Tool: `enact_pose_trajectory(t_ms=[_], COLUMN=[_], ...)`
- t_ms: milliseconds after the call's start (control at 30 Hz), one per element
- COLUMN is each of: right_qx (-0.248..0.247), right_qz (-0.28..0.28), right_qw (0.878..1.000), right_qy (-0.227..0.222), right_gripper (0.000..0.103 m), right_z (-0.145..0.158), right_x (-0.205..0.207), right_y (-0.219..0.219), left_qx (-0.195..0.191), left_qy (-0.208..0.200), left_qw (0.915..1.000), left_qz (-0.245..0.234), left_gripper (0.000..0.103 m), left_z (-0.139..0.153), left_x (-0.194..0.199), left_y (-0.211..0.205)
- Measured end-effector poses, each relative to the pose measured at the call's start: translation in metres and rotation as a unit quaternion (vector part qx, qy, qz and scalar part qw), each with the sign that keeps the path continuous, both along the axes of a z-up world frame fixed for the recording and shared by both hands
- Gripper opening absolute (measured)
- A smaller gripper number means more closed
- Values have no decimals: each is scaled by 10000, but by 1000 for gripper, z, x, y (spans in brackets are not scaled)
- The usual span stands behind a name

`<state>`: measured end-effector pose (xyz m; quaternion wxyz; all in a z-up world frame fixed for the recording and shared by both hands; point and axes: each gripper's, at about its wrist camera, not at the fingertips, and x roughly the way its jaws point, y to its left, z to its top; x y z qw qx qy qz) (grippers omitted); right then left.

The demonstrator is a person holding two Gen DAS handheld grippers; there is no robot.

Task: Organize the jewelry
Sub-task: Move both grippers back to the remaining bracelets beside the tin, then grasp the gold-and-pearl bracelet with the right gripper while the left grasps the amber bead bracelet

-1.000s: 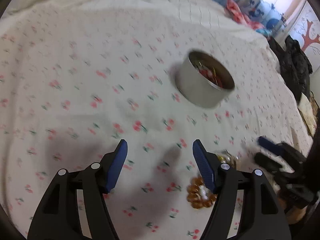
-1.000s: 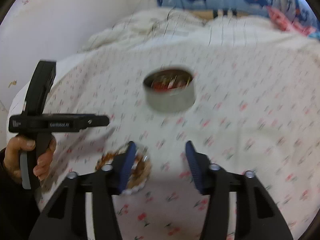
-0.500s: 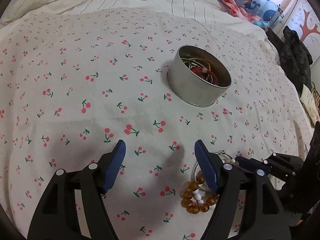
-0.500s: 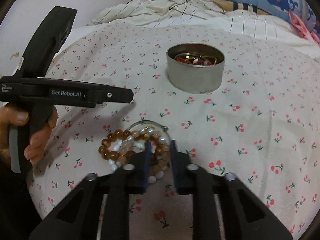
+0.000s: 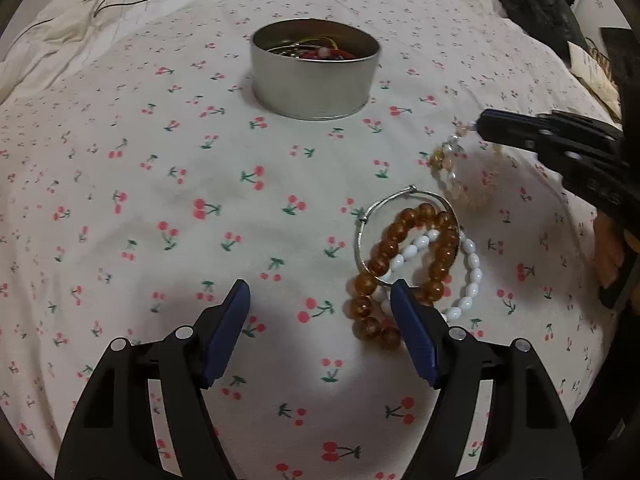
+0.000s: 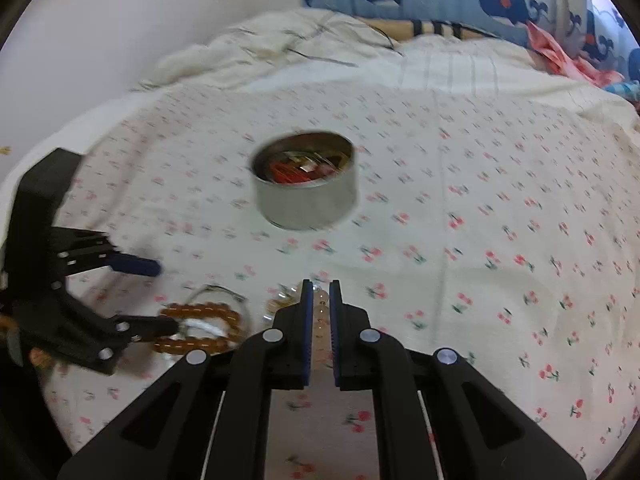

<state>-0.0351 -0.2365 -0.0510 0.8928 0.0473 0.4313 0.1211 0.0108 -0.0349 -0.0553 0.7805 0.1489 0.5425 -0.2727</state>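
One round metal tin [image 5: 315,76] stands upright on the cherry-print bedsheet [image 5: 168,184], its mouth open to the ceiling. Inside it lies a tangle of jewelry [image 5: 320,51] with red and gold-coloured pieces; the single items cannot be told apart.

Three bracelets lie flat on the sheet in a heap nearer than the tin, overlapping one another: a thin silver bangle [image 5: 366,224], an amber bead bracelet [image 5: 404,264] looped across it and stretched toward the left tool, and a white bead bracelet [image 5: 468,272] under and beside the amber one.

A fourth, pale bead bracelet [image 5: 456,176] is just beyond the heap. The right tool [image 6: 320,292] has its fingers drawn nearly together on one end of this bracelet, beads showing in the narrow slit between the blue pads. In the left wrist view the bracelet runs from that pinched end down toward the heap, and its lower loop looks to rest on the sheet, though blur makes that unsure.

The left tool [image 5: 320,296] hovers wide open over the sheet, gripping nothing; its right finger [image 5: 412,332] overlaps the near edge of the amber beads.
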Motion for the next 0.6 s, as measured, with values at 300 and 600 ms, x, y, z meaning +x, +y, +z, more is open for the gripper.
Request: enact_pose_trajectory(t_ms=[300, 600], right_qx=[-13, 193], right_qz=[-237, -405], right_qw=[9993, 9984], right_qy=[289, 337], right_gripper=[9, 29], right_z=[-16, -17], right_x=[6, 8], right_y=[-9, -17], left_qx=[-745, -1273], left_qy=[329, 7], left_qw=[9966, 9910], left_qz=[97, 408], left_gripper=[22, 10], left_z=[-1, 25], left_x=[-4, -3], left_y=[25, 51])
